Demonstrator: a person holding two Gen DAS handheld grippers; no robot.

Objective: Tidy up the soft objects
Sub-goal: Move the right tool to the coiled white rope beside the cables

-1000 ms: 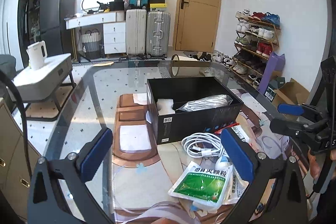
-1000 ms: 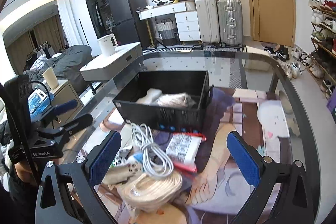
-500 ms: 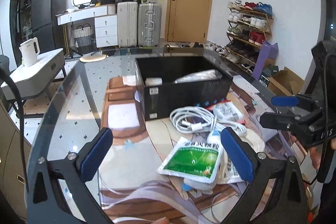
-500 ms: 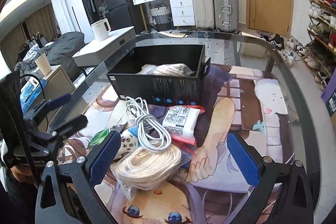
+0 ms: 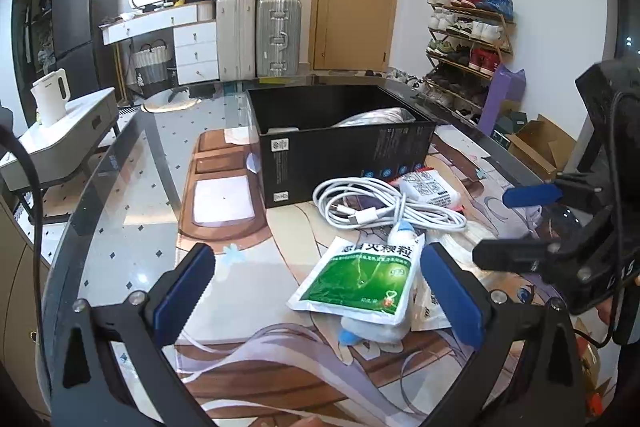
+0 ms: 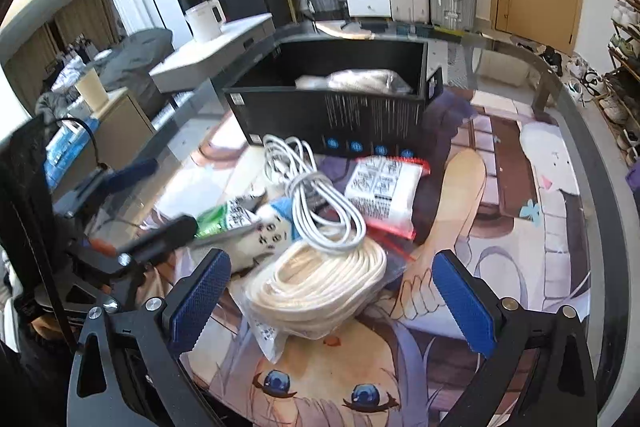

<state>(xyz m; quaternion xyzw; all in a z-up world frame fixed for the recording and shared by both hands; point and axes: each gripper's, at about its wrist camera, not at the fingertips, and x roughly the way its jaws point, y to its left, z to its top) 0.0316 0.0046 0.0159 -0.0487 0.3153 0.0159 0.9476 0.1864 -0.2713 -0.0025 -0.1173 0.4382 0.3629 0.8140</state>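
The left hand-held gripper [image 5: 316,291] is hovering low over the tabletop [image 5: 132,211] with its jaws spread wide and nothing between them. Just ahead of its right finger, a green pouch [image 5: 358,277] is lying on top of a small pile, partly covering a plush toy [image 5: 374,333]. Beyond the pouch, a white cable [image 5: 380,207] is sitting coiled, touching a white packet [image 5: 430,187] with red edging.

The right hand-held gripper [image 6: 330,301] is also hanging wide open and empty. Between its fingers, a bagged coil of cream rope [image 6: 320,287] is resting on the printed mat [image 6: 520,247]. The cable [image 6: 316,199] is lying across the rope's far edge, with the packet [image 6: 384,191] just to its right and the toy [image 6: 264,231] and pouch [image 6: 224,217] to its left.

Behind the pile, a black box [image 5: 340,139] is standing open on the tabletop, just beside the cable. Inside it, a silvery bag [image 5: 378,117] is lying toward the right, and a white object [image 5: 282,129] is showing low at the left; what it is cannot be told.
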